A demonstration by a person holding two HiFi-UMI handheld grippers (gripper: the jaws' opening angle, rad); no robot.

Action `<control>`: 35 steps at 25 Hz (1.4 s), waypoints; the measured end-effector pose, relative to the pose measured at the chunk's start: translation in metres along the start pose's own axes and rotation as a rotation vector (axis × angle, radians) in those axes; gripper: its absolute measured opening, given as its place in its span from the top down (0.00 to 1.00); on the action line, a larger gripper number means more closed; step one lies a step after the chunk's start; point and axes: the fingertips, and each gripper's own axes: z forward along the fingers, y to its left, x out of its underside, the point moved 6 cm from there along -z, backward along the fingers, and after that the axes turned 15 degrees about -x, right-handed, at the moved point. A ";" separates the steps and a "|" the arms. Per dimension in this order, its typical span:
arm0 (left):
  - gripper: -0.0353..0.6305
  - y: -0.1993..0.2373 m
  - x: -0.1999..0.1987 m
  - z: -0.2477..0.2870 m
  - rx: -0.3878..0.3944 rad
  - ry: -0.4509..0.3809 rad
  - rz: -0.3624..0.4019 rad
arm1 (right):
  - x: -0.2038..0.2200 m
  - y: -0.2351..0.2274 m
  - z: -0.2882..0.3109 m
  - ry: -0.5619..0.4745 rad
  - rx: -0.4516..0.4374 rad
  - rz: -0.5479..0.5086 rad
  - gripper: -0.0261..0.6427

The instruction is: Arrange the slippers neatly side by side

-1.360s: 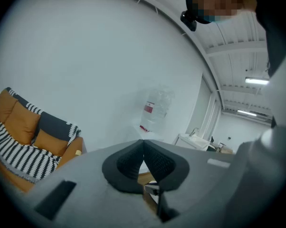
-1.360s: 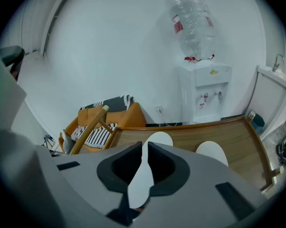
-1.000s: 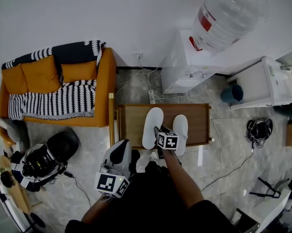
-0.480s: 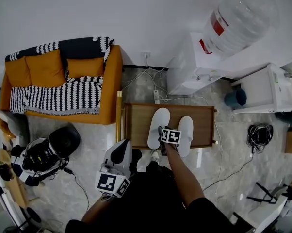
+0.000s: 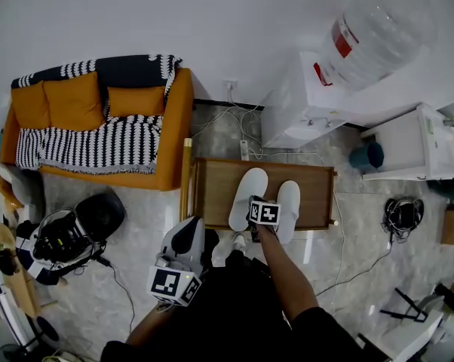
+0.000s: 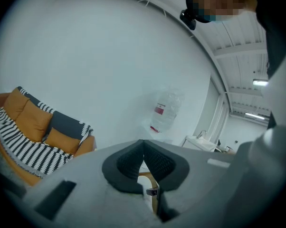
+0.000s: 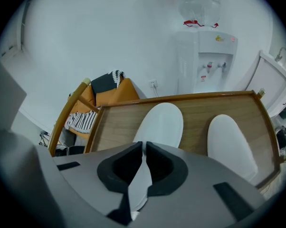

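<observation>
Grey marbled floor surrounds a low wooden counter point(image 5: 212, 194) in the head view, with a sofa point(image 5: 99, 127) at 10 o'clock and a water dispenser point(image 5: 302, 104) at 2 o'clock. Two white slippers lie on the counter. The left slipper point(image 5: 246, 191) reaches a little further toward 12 o'clock than the right slipper point(image 5: 289, 202). The right claw point(image 5: 253, 202) sits at the left slipper's heel, and the left claw point(image 5: 189, 228) hangs at 7 o'clock, off the counter.

Left gripper view: that claw's pads meet on nothing, facing the wall.

Right gripper view: its jaws have just been closing and now pinch the left slipper's heel rim. A low, gentle drag toward 6 o'clock looks best, stopping once the toes align, with the soles parallel and clear of the right slipper.
</observation>
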 end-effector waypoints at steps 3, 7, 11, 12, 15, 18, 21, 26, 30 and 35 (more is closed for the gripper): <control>0.93 -0.005 -0.001 -0.002 -0.002 -0.004 0.000 | -0.002 0.004 -0.006 0.010 -0.015 -0.050 0.92; 0.93 -0.017 0.002 -0.007 -0.002 -0.004 0.003 | 0.001 0.007 -0.015 0.025 -0.045 -0.106 0.92; 0.93 -0.035 0.007 -0.014 -0.003 -0.004 0.006 | 0.005 0.006 -0.027 0.039 -0.077 -0.158 0.92; 0.93 -0.040 0.009 -0.015 -0.004 -0.002 0.005 | 0.006 0.005 -0.030 0.044 -0.084 -0.174 0.92; 0.93 -0.055 0.016 -0.023 -0.009 -0.002 0.004 | 0.014 0.001 -0.038 0.066 -0.107 -0.220 0.92; 0.93 -0.071 0.021 -0.030 -0.015 -0.007 0.004 | 0.023 -0.005 -0.047 0.085 -0.124 -0.250 0.92; 0.93 -0.084 0.026 -0.036 -0.026 -0.010 0.004 | 0.028 -0.011 -0.053 0.094 -0.138 -0.270 0.92; 0.93 -0.101 0.032 -0.045 -0.043 -0.012 0.007 | 0.036 -0.021 -0.059 0.109 -0.151 -0.286 0.92; 0.93 -0.109 0.034 -0.049 -0.057 -0.017 0.010 | 0.039 -0.029 -0.059 0.119 -0.164 -0.284 0.92; 0.93 -0.116 0.033 -0.048 -0.069 -0.022 0.011 | 0.040 -0.039 -0.054 0.136 -0.160 -0.284 0.92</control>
